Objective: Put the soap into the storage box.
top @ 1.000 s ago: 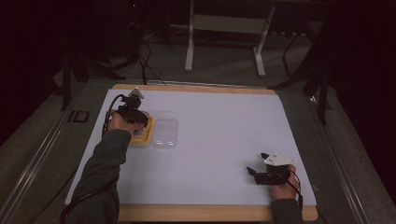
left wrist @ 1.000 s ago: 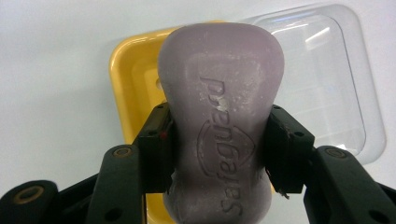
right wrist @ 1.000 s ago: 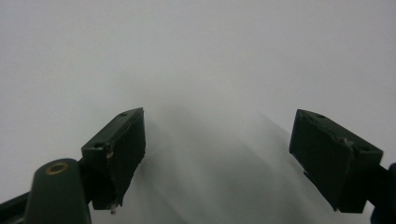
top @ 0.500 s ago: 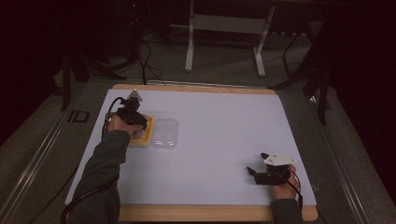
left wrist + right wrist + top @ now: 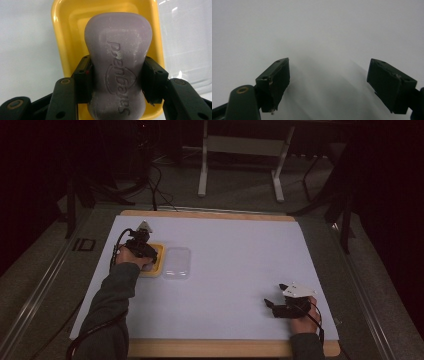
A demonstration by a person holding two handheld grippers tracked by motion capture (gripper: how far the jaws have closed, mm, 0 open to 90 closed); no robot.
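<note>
A lilac bar of soap with an embossed mark is clamped at its waist by the pads of my left gripper, which is shut on it. Under the bar lies a yellow soap dish. In the high view the left gripper sits over the yellow dish at the left of the white mat. Near the mat's front right corner my right gripper stands open with nothing between its jaws. In the right gripper view, that gripper faces bare white mat.
A clear plastic lid lies just right of the dish, and its edge shows in the left gripper view. The white mat covers a wooden board. Dark floor, cables and a stand's legs lie beyond.
</note>
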